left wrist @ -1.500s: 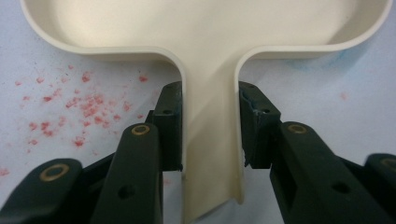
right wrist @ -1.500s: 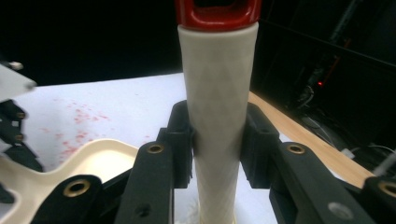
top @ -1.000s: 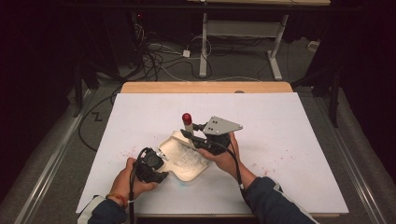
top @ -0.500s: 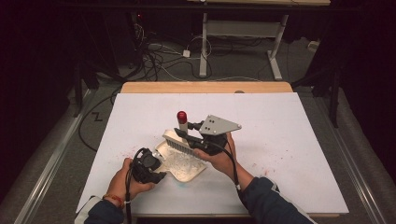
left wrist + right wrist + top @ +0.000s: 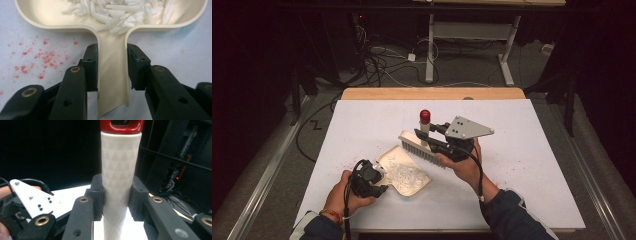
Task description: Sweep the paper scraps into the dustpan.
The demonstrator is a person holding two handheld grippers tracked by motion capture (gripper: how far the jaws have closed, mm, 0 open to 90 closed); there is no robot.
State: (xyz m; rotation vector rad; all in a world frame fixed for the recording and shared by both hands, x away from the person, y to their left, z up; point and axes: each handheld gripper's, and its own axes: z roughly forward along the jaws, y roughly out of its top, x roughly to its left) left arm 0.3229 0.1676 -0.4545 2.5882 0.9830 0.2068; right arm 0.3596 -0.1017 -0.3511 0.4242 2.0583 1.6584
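A cream dustpan [image 5: 409,176] lies on the white table, holding a heap of white scraps [image 5: 125,12]. My left gripper [image 5: 374,181] is shut on the dustpan handle [image 5: 112,75], one pad on each side. My right gripper [image 5: 428,139] is shut on the white handle [image 5: 120,182] of a hand brush [image 5: 422,147], which ends in a red cap [image 5: 425,116]. The brush hangs above the far end of the dustpan, bristles down, handle upright.
Red crumbs [image 5: 42,60] speckle the white table sheet [image 5: 537,150] left of the dustpan handle. A wooden strip [image 5: 432,93] edges the table's far side. Cables [image 5: 382,55] and desk legs [image 5: 430,50] occupy the dark floor beyond.
My right gripper has lifted the brush up off the dustpan and shifted it slightly. The left gripper and dustpan have stayed put.
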